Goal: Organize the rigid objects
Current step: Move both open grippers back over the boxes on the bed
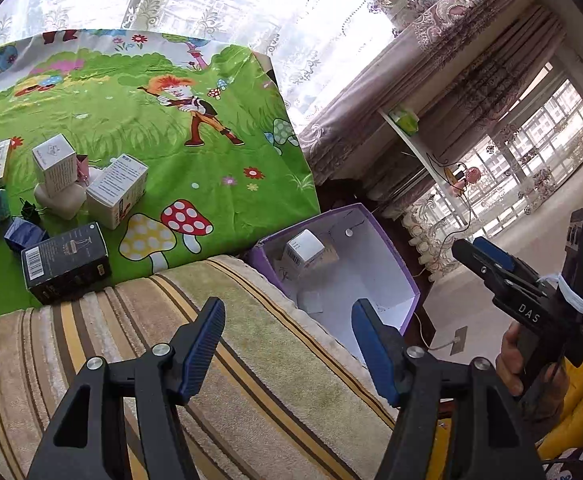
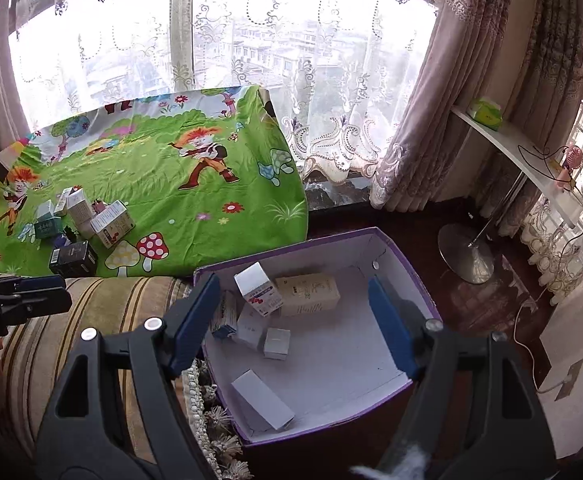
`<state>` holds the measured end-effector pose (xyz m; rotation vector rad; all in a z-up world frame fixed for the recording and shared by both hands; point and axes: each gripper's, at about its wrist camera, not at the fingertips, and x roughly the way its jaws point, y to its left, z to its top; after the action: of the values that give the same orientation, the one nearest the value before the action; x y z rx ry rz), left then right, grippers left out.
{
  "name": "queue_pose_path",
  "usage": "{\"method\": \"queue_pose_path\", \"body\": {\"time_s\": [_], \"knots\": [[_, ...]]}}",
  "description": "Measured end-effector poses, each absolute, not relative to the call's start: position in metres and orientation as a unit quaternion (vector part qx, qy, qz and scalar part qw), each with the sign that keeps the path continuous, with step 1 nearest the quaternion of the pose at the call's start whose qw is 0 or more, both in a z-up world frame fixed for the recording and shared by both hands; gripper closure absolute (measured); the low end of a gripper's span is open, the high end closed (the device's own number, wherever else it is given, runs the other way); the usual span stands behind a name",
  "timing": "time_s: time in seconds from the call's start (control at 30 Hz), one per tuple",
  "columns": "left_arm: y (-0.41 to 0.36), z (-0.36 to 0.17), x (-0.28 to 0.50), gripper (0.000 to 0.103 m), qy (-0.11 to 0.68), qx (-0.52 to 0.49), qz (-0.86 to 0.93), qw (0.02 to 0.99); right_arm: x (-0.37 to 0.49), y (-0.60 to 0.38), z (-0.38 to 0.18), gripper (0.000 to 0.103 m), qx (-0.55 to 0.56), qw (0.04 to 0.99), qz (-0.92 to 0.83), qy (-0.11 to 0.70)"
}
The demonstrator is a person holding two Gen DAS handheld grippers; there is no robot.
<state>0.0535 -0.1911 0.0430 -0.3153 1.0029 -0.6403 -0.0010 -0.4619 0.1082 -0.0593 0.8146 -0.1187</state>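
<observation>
A purple box [image 2: 407, 276] with a white inside stands beside the striped sofa and holds several small cartons, among them a white and red carton [image 2: 257, 288] and a beige carton [image 2: 311, 292]. It also shows in the left wrist view [image 1: 395, 264]. Several more cartons lie on the green cartoon cloth [image 1: 195, 160], including a black carton [image 1: 67, 266] and a white carton [image 1: 117, 190]. My left gripper [image 1: 287, 344] is open and empty above the sofa. My right gripper [image 2: 295, 316] is open and empty above the purple box.
The striped sofa cover [image 1: 251, 380] runs under the left gripper. A white shelf [image 2: 523, 152] with a green tissue pack [image 2: 485, 112] and a chrome stand base [image 2: 467, 256] stand right of the box. Curtains and windows lie behind.
</observation>
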Motion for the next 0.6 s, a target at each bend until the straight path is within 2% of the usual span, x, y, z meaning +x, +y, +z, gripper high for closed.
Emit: {"method": "queue_pose_path", "body": {"time_s": [0.2,0.4,0.6], "knots": [[-0.095,0.057,0.047,0.036,0.415,-0.194,-0.188,0.868,-0.001,-0.41,0.186,0.02,-0.065,0.925,0.032,0.372],[-0.019,0.071,0.035,0.035,0.384,-0.179,-0.088,0.902,-0.002,-0.369,0.262,0.02,-0.05,0.924,0.129,0.356],[0.028,0.093,0.029,0.03,0.365,-0.172,-0.039,0.914,0.002,-0.351,0.293,0.02,-0.031,0.923,0.165,0.346]]}}
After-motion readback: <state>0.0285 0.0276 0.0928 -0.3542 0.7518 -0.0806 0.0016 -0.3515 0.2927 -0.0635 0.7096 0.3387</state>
